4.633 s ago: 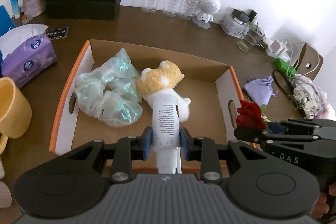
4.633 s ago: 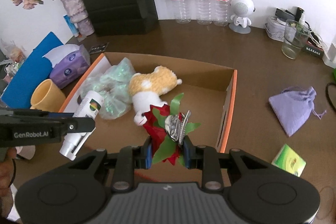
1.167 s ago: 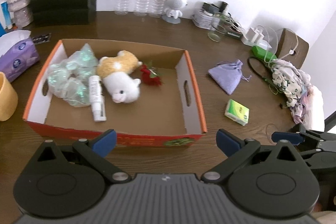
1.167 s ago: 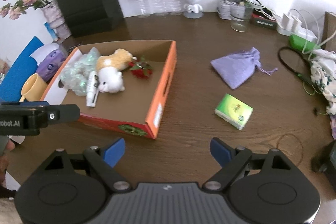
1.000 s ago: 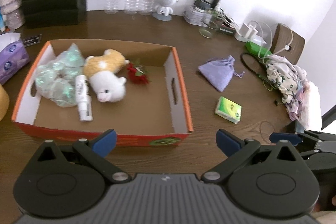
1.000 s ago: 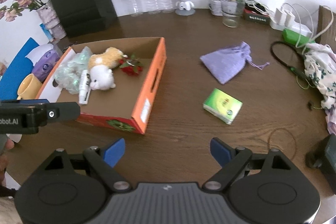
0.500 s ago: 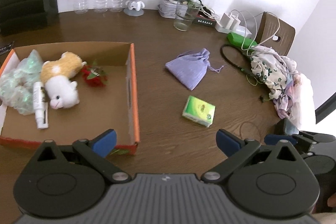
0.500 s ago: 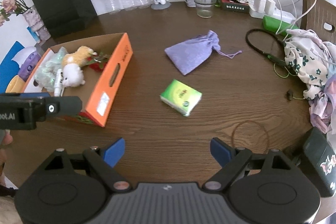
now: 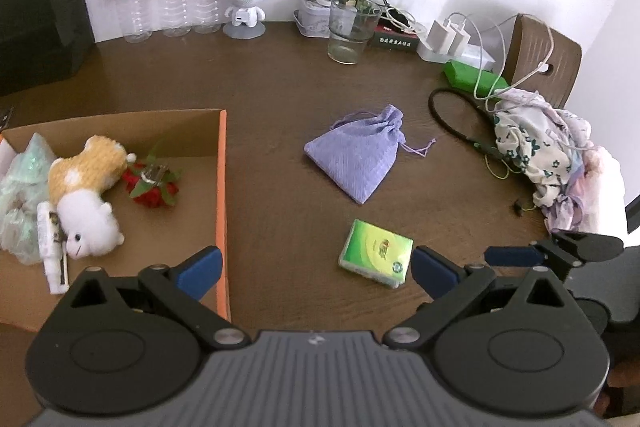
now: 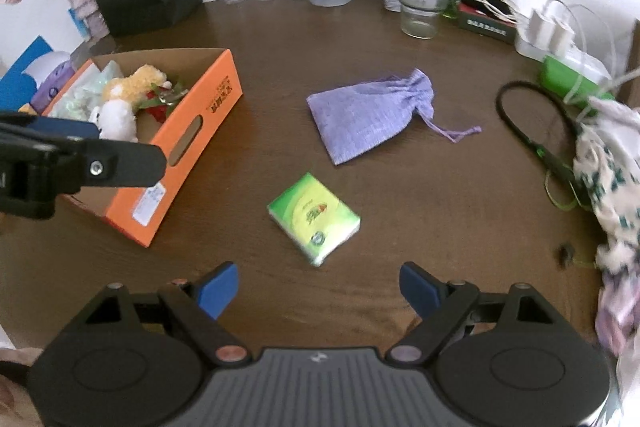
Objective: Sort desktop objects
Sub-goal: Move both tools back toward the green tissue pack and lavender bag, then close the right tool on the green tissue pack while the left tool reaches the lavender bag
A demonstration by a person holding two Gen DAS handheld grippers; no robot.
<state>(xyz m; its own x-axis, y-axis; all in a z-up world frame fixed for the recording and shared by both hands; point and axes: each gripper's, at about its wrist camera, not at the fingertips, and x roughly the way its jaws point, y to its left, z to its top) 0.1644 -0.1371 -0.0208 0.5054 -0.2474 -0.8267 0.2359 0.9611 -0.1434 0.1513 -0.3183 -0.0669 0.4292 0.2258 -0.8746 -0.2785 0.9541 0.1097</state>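
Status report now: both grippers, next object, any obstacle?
Left gripper open, right gripper open, both empty. Green packet on table, outside box. Purple pouch beyond it. Path clear.

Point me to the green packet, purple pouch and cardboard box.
green packet [image 10: 314, 217], right wrist view, middle of its top face
purple pouch [image 10: 366, 117], right wrist view, centre of the fabric body
cardboard box [image 10: 188, 143], right wrist view, orange side wall by the handle cutout
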